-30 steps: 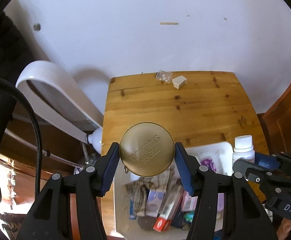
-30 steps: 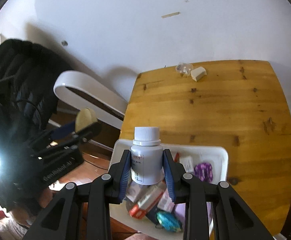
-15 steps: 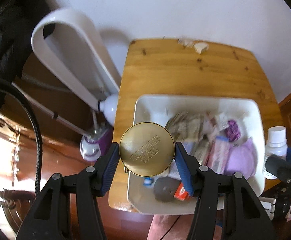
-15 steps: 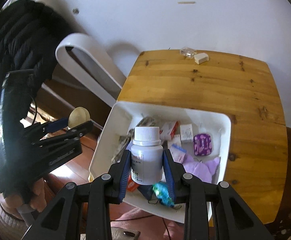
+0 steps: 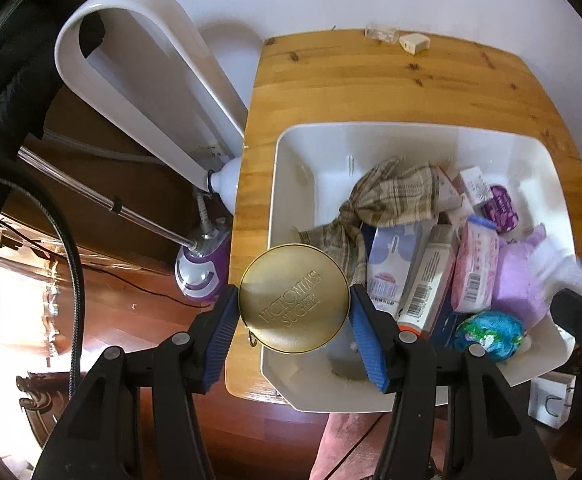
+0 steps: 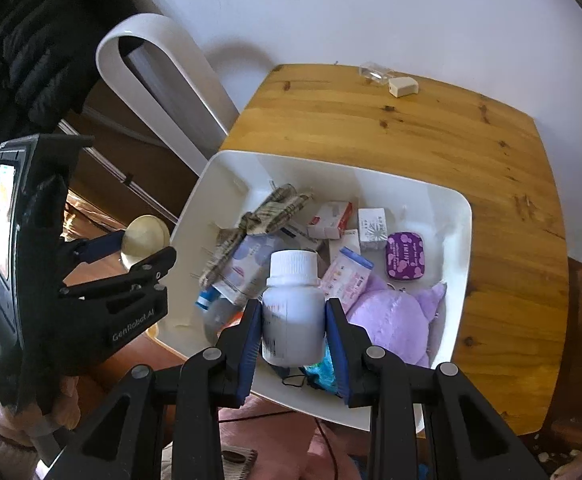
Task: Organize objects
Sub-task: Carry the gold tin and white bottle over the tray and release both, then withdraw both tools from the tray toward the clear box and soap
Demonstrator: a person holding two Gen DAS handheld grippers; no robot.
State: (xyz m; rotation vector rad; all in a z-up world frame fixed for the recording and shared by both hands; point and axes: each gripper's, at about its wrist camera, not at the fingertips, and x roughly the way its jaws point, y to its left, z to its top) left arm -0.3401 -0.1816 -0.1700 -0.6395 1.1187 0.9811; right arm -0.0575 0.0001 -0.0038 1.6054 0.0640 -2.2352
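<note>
Wooden table [image 5: 371, 80] against white wall, white bin [image 5: 371, 140] at 6 o'clock edge, overhanging. Left gripper [image 5: 294, 320] clamped on gold tin [image 5: 294, 298], edge-on grip, hovering over bin's 8 o'clock corner. Right gripper [image 6: 293, 332] clenched on white bottle [image 6: 293, 304], above bin's near rim. Risks: round tin pivoting or slipping out between pads; release too near rim, bouncing to floor; added weight tipping overhung bin; grippers close, possible clash.
</note>
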